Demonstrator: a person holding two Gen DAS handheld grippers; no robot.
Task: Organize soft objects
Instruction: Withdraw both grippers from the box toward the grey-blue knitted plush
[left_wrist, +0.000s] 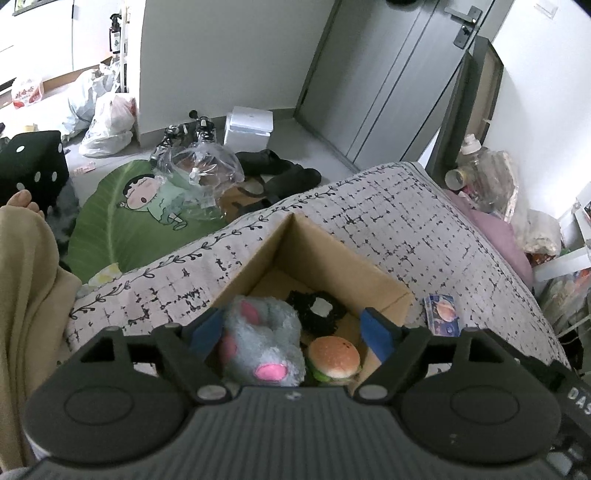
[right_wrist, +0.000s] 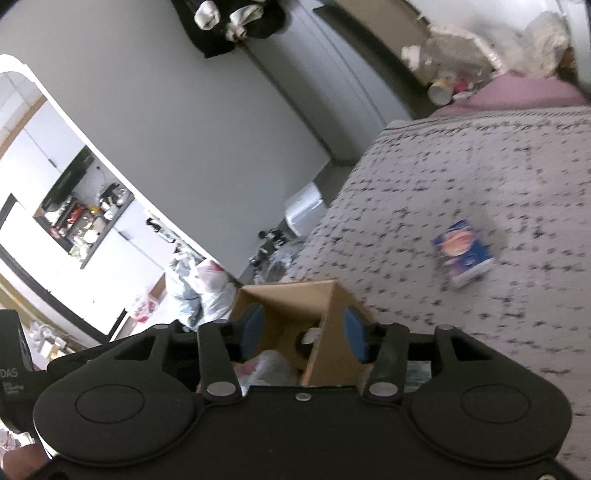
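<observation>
So the cardboard box (left_wrist: 325, 254) is sitting on the bed (left_wrist: 424, 221), lower middle of the left wrist view, and it's already filling up. A grey plush toy (left_wrist: 262, 343) with pink ears and paws is lying inside at the near left. A squishy burger (left_wrist: 334, 360) is lying just beside it on the right, and a black scrunchie-looking thing (left_wrist: 314, 310) is sitting further back in the box.

The left claw (left_wrist: 291, 332) is hanging right over the box with its jaws spread wide, and the plush is showing between them. The blue pads (left_wrist: 376, 332) aren't pressing on anything, so it's gripping nothing. The right claw (right_wrist: 303, 332) is hovering at the box's near corner in a blurrier view. It's sitting partly open, one pad on each side of the cardboard wall but not squeezing it, as far as I can tell.

What's left: a small blue packet (right_wrist: 463, 253) is still lying out on the bedspread, right of the box and well apart from it. Is it even soft? Can't tell from here. If it counts, I'm guessing that's the last piece to go in, and the job is looking mostly done.
</observation>
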